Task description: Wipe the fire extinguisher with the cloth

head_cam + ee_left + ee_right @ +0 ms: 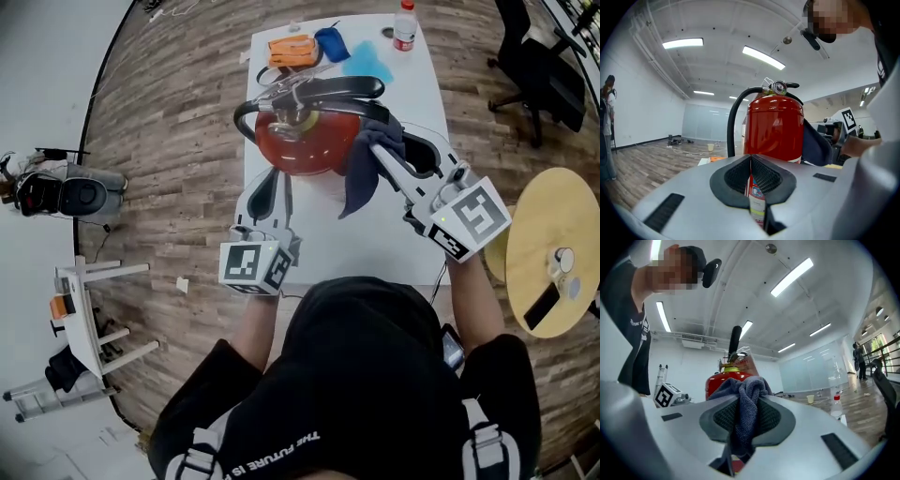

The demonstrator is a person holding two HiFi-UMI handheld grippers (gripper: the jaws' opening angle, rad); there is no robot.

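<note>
Red fire extinguisher point(305, 145) stands upright at centre of the white table point(375, 239). Its black hose point(246, 117) loops round the left side, and the black handle is on top. The dark blue-grey cloth point(366, 178) is against the extinguisher's right side and hangs down onto the table. The right gripper point(382, 139) comes in from lower right with its jaws pinching the bunched cloth. The left gripper point(275, 183) sits just below the extinguisher's base at centre left. Its jaws are pressed almost together, and a strip of printed label shows in the slit; can't tell if it is pinched or just behind.

At the far end of the table, top of frame, are an orange item point(291, 49), a blue object point(333, 42), a light blue cloth point(367, 62) and a red-capped bottle point(404, 25). A black office chair point(534, 75) is upper right, a round yellow table point(548, 225) is at the right edge, and a white stepladder point(94, 328) is lower left, all on wood floor.
</note>
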